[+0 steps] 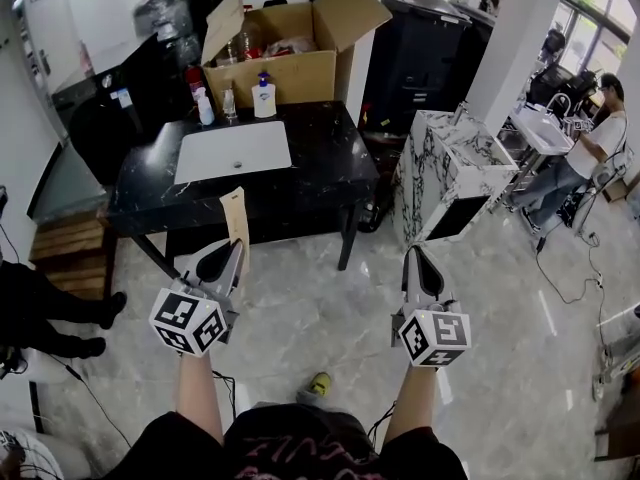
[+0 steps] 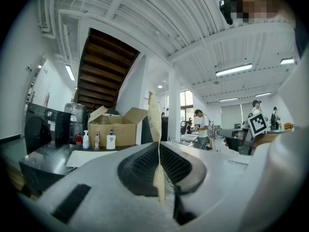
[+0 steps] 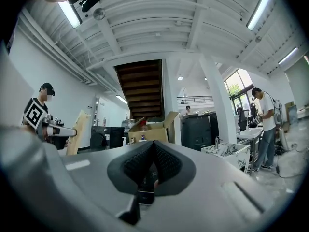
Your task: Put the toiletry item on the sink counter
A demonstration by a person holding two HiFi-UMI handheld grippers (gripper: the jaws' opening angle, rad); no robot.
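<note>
A flat tan paper packet (image 1: 236,218) stands upright out of my left gripper (image 1: 232,256), which is shut on its lower end. In the left gripper view the packet (image 2: 154,122) is seen edge-on, pinched between the dark pads (image 2: 140,166). My right gripper (image 1: 414,258) is held level beside it, shut with nothing in it (image 3: 152,146). Both hang over the floor, short of the black marble sink counter (image 1: 325,158) with its white basin (image 1: 233,150). From the right gripper view the packet (image 3: 77,132) shows far left.
At the counter's back edge stand a pump bottle (image 1: 263,96), a small bottle (image 1: 229,102) and a spray bottle (image 1: 204,106), before an open cardboard box (image 1: 285,53). A white marble vanity (image 1: 455,173) is to the right, a seated person (image 1: 590,153) beyond. Wooden pallet (image 1: 75,253) at left.
</note>
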